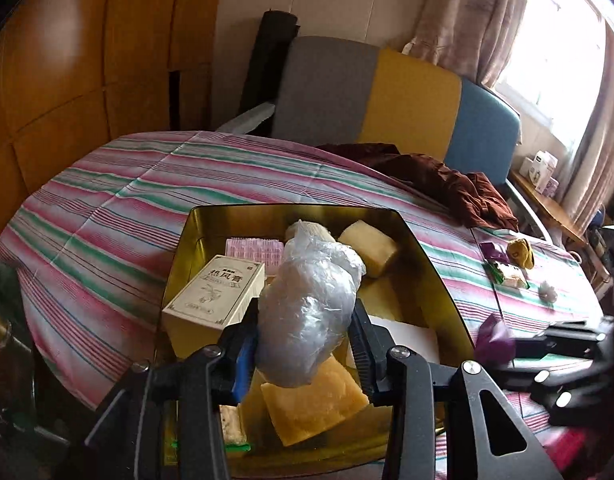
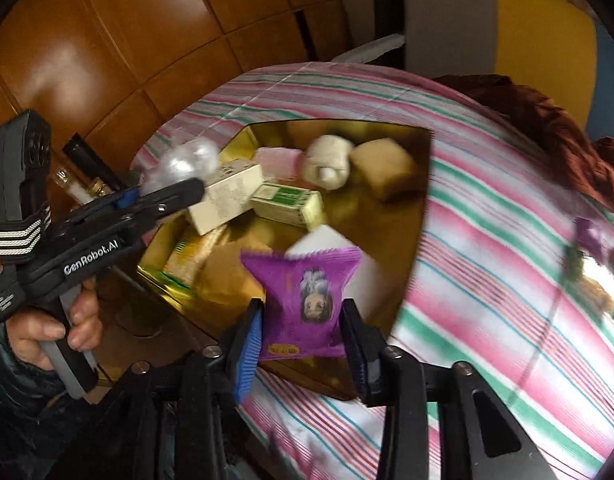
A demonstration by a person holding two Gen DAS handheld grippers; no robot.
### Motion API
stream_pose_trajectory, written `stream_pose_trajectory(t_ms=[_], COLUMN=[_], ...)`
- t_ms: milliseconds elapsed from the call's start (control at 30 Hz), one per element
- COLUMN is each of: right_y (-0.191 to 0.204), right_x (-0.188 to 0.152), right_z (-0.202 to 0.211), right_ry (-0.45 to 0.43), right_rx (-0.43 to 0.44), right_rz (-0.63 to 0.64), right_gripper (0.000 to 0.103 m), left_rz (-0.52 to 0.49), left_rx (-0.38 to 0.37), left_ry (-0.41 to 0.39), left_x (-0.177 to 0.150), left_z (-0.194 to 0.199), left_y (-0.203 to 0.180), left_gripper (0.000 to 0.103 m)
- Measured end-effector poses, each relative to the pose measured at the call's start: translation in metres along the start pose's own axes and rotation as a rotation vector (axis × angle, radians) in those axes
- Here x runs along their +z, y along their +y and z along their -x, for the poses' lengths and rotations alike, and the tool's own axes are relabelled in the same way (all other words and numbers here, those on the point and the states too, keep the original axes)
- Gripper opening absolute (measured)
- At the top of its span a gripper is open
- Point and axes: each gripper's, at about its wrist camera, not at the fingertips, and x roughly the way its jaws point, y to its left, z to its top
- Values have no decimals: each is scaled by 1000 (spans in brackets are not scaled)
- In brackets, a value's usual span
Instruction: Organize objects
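Observation:
An open gold tin [image 1: 195, 232] sits on the striped cloth, holding a white printed box [image 1: 215, 296], yellow blocks [image 1: 315, 404], a cream block [image 1: 369, 250] and a pink packet [image 1: 253, 250]. My left gripper [image 1: 303, 312] hangs over the tin's near part, its pads against a crumpled clear plastic bag [image 1: 307, 320]. In the right wrist view my right gripper [image 2: 302, 308] grips a purple snack packet [image 2: 303, 304] above the near edge of the tin [image 2: 419, 184]. The left gripper [image 2: 175, 192] shows there at the left with the bag [image 2: 187, 164], held by a hand [image 2: 67, 328].
A dark red cloth [image 1: 447, 184] lies bunched at the far right of the striped cloth [image 1: 107, 220]. Small packets and a yellow toy [image 1: 507, 272] lie to the right of the tin. Behind are a grey, yellow and blue backrest [image 1: 407, 100] and wooden panels [image 1: 87, 60].

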Motion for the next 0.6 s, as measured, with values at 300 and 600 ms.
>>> stream_pose_trajectory(t_ms=[300, 600], right_y=[5, 9], right_x=[-9, -11], right_z=[-24, -22], right_ry=[38, 8], right_rx=[15, -67], right_rz=[-37, -41], right_gripper=[48, 48], left_rz=[29, -3], left_rx=[-3, 79], left_ry=[-24, -30], left_x=[2, -4], left_z=[2, 4], left_y=[4, 6], left_gripper=[72, 72])
